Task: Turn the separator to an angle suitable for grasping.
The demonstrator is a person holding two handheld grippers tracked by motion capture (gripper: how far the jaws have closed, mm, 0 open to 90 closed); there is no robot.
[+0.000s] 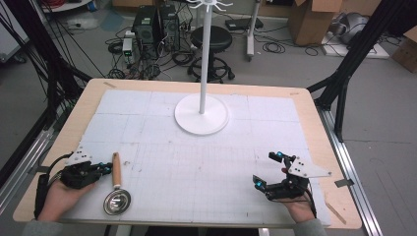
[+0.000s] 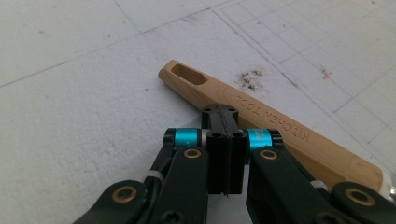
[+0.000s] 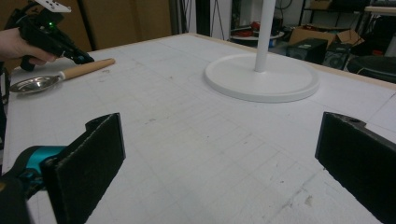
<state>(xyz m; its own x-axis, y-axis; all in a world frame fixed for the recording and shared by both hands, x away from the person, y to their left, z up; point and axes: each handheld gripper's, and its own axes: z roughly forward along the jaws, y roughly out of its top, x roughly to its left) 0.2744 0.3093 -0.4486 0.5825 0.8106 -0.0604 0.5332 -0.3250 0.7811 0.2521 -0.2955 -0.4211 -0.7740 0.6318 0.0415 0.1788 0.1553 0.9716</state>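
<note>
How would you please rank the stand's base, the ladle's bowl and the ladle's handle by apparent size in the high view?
1. Stand's base, by far the largest.
2. Ladle's handle and ladle's bowl: the handle is longer, the bowl wider, so I would not rank them.

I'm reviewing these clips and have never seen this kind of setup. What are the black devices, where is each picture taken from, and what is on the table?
A person sits at the table holding a hand-operated black two-jaw gripper in each hand. The high view looks down from above: the left gripper is at the left, the right gripper at the right. The other two pictures come from cameras riding on the grippers.

On the white gridded mat lie a metal ladle with a wooden handle and a white stand with a round base.

The left gripper view shows its jaws shut, empty, beside the handle. The right gripper view shows its jaws wide open, holding nothing.
</note>
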